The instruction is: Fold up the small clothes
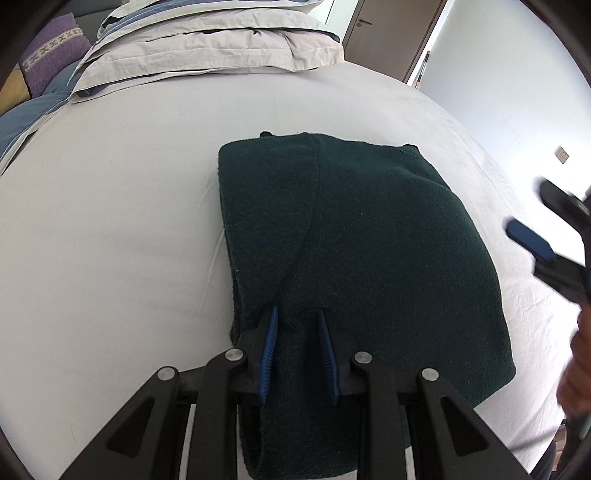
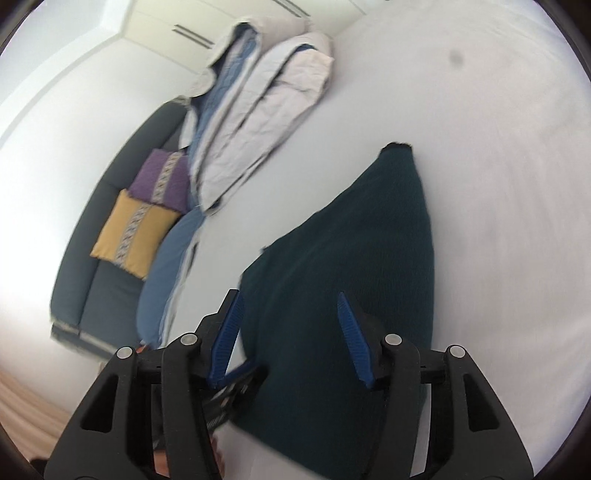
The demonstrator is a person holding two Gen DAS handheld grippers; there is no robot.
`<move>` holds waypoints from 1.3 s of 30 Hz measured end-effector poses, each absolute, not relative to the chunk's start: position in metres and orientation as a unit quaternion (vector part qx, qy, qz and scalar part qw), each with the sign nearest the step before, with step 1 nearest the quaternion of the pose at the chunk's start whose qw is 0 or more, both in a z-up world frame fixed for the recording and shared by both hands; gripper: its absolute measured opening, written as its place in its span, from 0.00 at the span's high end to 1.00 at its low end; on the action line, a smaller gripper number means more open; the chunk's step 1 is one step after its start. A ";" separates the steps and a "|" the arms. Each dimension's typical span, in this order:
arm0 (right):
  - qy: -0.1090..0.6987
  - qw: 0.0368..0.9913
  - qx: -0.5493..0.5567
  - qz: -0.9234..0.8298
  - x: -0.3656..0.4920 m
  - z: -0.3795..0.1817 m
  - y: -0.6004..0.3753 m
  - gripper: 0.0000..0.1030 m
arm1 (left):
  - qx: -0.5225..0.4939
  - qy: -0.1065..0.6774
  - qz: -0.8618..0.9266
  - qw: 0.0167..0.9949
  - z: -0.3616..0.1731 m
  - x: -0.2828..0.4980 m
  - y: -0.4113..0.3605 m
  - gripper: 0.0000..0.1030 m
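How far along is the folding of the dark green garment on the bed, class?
Done: the dark green garment lies on the bed sheet with one side already folded over. In hand: the left gripper pinches a fold at its near edge; the right gripper is open, off the cloth. Left: at least one more fold seems needed, since the garment is still a wide, uneven shape.

1. A bed [image 1: 147, 184] with a smooth pale sheet fills the near and middle ground.
2. Folded grey-and-blue bedding [image 1: 207, 44] is stacked at its far side.
3. A dark sofa [image 2: 88, 266] stands beside the bed, bearing a purple cushion [image 2: 162, 181] and a yellow cushion [image 2: 133, 232].
4. A brown door [image 1: 384, 26] stands far right, by a bright white wall [image 1: 509, 92] with a switch plate [image 1: 562, 154].
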State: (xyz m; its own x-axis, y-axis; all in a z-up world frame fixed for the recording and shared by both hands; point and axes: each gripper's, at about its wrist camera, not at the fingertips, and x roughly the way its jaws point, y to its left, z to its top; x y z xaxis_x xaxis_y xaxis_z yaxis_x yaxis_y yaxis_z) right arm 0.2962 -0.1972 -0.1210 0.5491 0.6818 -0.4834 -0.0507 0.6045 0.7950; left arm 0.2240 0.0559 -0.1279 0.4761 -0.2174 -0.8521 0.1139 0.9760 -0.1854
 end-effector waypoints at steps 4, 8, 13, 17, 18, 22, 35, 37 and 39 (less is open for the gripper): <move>0.456 0.767 0.365 0.264 0.264 -0.145 -0.179 0.49 | -0.049 0.502 -0.095 0.858 -0.128 0.222 0.054 0.75; 0.497 0.746 0.362 0.256 0.251 -0.195 -0.176 0.58 | -0.043 0.501 -0.094 0.859 -0.128 0.218 0.051 0.75; 0.490 0.742 0.384 0.249 0.242 -0.189 -0.189 0.59 | -0.048 0.497 -0.095 0.861 -0.128 0.216 0.052 0.75; 0.467 0.770 0.368 0.232 0.229 -0.163 -0.200 0.46 | -0.102 0.500 -0.117 0.852 -0.110 0.208 0.070 0.73; 0.458 0.779 0.366 0.225 0.227 -0.156 -0.204 0.37 | -0.110 0.495 -0.117 0.854 -0.102 0.205 0.077 0.71; 0.434 0.799 0.367 0.199 0.232 -0.138 -0.231 0.21 | -0.141 0.473 -0.095 0.864 -0.085 0.210 0.109 0.38; 0.497 0.741 0.414 0.181 0.302 -0.195 -0.243 0.26 | -0.276 0.549 -0.162 0.772 -0.141 0.265 0.133 0.38; 0.495 0.734 0.422 0.196 0.308 -0.198 -0.239 0.30 | -0.298 0.554 -0.169 0.759 -0.146 0.272 0.137 0.38; 0.498 0.734 0.418 0.196 0.313 -0.201 -0.235 0.30 | -0.316 0.556 -0.170 0.750 -0.149 0.277 0.140 0.38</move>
